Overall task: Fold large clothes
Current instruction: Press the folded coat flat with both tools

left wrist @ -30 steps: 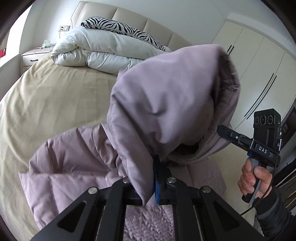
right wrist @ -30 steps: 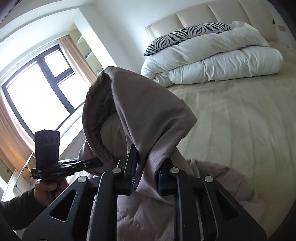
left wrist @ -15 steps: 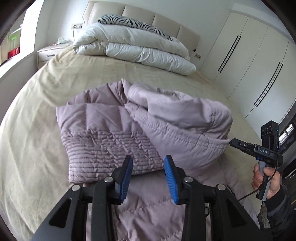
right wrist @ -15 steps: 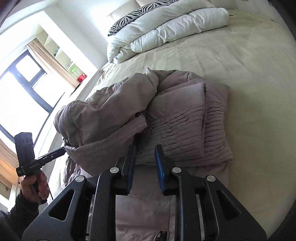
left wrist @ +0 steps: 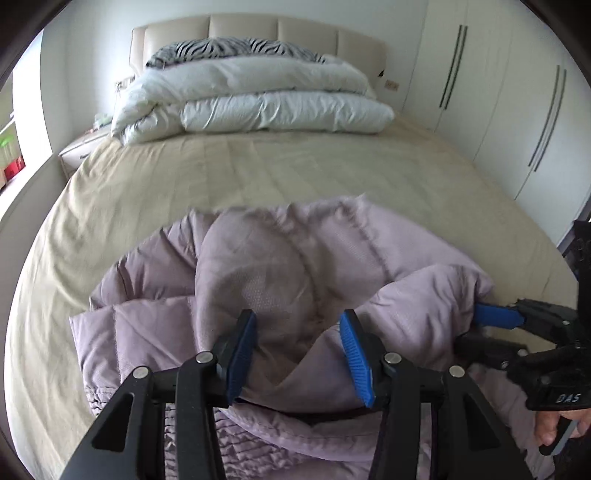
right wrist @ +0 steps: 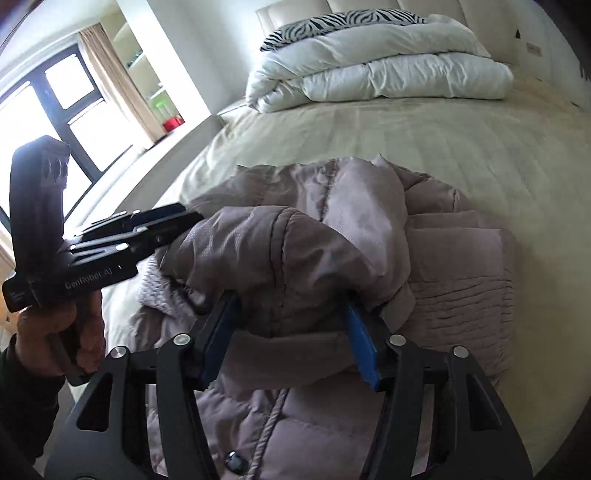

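We watch both jaws opening, the left gripper (left wrist: 299, 354) and right gripper (right wrist: 291, 332) straddling but not pinching the hood of the lilac padded coat (left wrist: 295, 266), bunched low centre on the bed (left wrist: 258, 166).

The jacket (left wrist: 295, 266) is pale mauve, duller and more taupe in the right view, with stitched ribbing of the same shade at its hem. It lies on a beige sheet (left wrist: 258, 173). The duvet (left wrist: 266, 103) is white; the pillow (right wrist: 340, 22) on it is zebra-striped — black on white. The headboard (left wrist: 243, 29) is cream and the wardrobe (left wrist: 517, 103) white with dark handles. Both grippers (left wrist: 299, 350) (right wrist: 291, 332) are black with blue pads (left wrist: 354, 354). The window frame (right wrist: 74, 110) is black, the curtain (right wrist: 114, 81) tan — red and green things stand by it.
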{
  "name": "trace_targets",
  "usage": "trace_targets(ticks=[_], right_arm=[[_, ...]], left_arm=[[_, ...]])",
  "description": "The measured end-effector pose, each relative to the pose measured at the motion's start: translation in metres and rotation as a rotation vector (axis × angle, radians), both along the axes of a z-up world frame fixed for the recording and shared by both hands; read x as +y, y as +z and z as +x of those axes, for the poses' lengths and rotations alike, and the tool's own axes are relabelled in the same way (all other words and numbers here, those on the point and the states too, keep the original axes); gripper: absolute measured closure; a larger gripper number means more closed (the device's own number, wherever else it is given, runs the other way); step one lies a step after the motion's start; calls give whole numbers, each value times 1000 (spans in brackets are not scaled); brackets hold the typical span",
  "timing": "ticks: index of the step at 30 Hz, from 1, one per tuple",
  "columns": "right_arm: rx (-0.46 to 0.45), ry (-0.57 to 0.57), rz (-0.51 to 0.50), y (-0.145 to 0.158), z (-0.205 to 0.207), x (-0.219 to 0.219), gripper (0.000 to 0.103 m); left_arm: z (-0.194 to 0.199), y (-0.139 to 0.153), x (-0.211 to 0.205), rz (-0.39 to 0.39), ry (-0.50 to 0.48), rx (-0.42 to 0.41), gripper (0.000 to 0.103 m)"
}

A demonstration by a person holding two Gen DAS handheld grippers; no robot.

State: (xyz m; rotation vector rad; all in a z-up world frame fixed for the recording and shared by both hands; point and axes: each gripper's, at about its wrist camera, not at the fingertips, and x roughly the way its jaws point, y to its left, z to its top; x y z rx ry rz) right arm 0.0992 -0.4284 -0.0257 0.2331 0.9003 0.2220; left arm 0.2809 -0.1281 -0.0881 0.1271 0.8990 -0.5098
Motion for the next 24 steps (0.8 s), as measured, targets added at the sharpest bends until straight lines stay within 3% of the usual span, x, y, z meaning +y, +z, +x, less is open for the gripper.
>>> trace_targets(ticks=[2, 4, 9, 14, 16, 19, 24], right_arm=[[12, -13, -69, -13, 13, 5, 57], [44, 1, -105, -34, 31, 7, 58], [62, -7, -99, -69, 64, 2, 58], [88, 50, -124, -64, 73, 7, 56], [73, 46, -30, -42, 65, -1, 56], [-23, -7, 76, -13, 54, -15, 56], [-5, -42, 4, -29, 72, -10, 56]], left_arm=[[11, -26, 6, 9, 21, 30, 54], [15, -38, 5, 26, 13, 11, 54], [37, -55, -1, 53, 8, -9, 52], [38, -57, 4, 23, 16, -11, 51], [32, -58, 8, 9, 22, -22, 51], [29, -60, 12, -21, 49, -24, 51], [29, -63, 13, -38, 56, -32, 51]])
